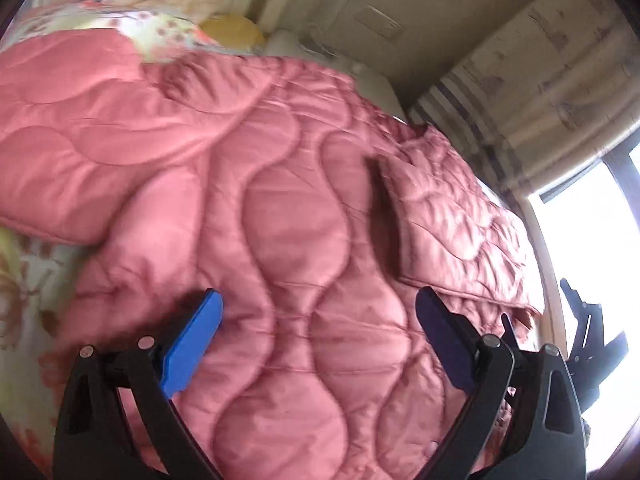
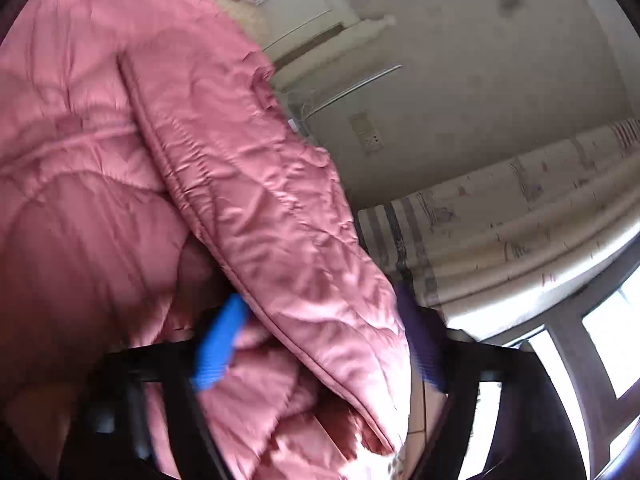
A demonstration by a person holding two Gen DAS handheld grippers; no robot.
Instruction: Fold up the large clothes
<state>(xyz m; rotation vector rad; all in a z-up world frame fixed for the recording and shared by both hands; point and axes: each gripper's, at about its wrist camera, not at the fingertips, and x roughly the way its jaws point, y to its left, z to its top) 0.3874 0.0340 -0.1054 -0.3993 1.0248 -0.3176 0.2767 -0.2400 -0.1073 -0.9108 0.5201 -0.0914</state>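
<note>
A large pink quilted garment [image 1: 280, 208] lies spread on a bed, one part folded over at the right [image 1: 452, 220]. My left gripper [image 1: 318, 308] is open just above it, blue fingers [image 1: 196, 336] wide apart with nothing between them. In the right wrist view the same pink garment [image 2: 256, 208] fills the left and centre. My right gripper [image 2: 320, 320] is open, its blurred blue fingers [image 2: 218, 344] on either side of a folded edge of the garment. The right gripper also shows at the right edge of the left wrist view [image 1: 588, 336].
The bed has a floral sheet [image 1: 24, 280] and pillows [image 1: 160, 12] at the far end. A beige wall with a socket [image 2: 370, 136], a patterned curtain [image 2: 520, 216] and a bright window [image 1: 592, 248] stand to the right.
</note>
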